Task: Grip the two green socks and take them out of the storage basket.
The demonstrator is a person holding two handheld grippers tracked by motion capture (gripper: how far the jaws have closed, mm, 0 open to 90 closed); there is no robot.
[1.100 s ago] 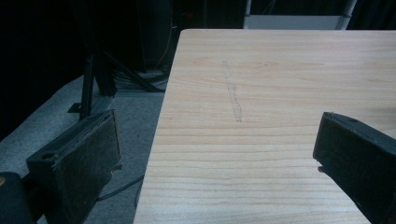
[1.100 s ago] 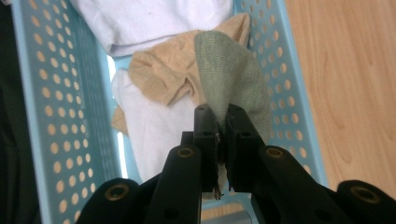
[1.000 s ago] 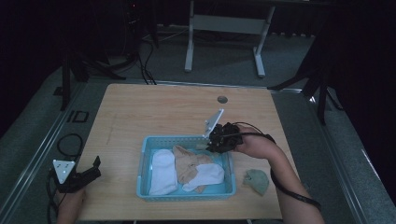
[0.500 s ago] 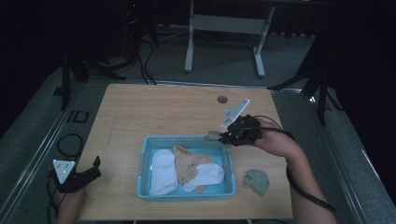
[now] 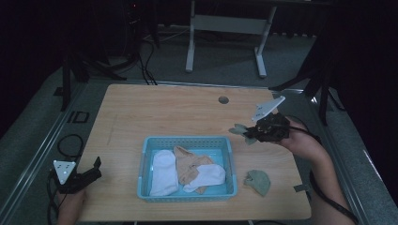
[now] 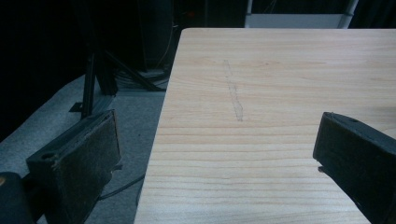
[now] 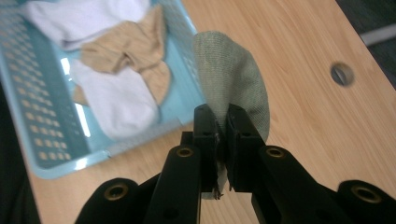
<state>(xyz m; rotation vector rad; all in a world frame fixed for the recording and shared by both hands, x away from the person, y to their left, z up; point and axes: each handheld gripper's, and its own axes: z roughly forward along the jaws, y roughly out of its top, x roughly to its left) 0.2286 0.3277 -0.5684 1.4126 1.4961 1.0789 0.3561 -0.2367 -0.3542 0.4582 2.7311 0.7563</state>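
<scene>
Sock (image 7: 233,79) of grey-green knit is hanging pinched in the right gripper (image 5: 247,136), its rounded end standing up past the jaw tips in the right gripper view and a short flap of it showing below them. The jaws are pressing nearly together on the cloth, and in the high view the sock (image 5: 239,130) is sticking out to the left of the gripper, lifted above the bare wood just right of the basket's far right corner. The person's right hand (image 5: 300,140) is reaching in from the near right, forearm angled toward the middle of the table (image 5: 164,112). The blue basket (image 5: 187,141) is sitting at the near middle, holding two white socks (image 5: 164,171) and a tan one (image 5: 187,164). Another grey-green sock (image 5: 257,181) is lying flat on the table near the basket's near right corner, apart from it. The left gripper (image 5: 87,176) is resting at the near left edge, well apart from the basket, its jaws standing wide with nothing between them.
</scene>
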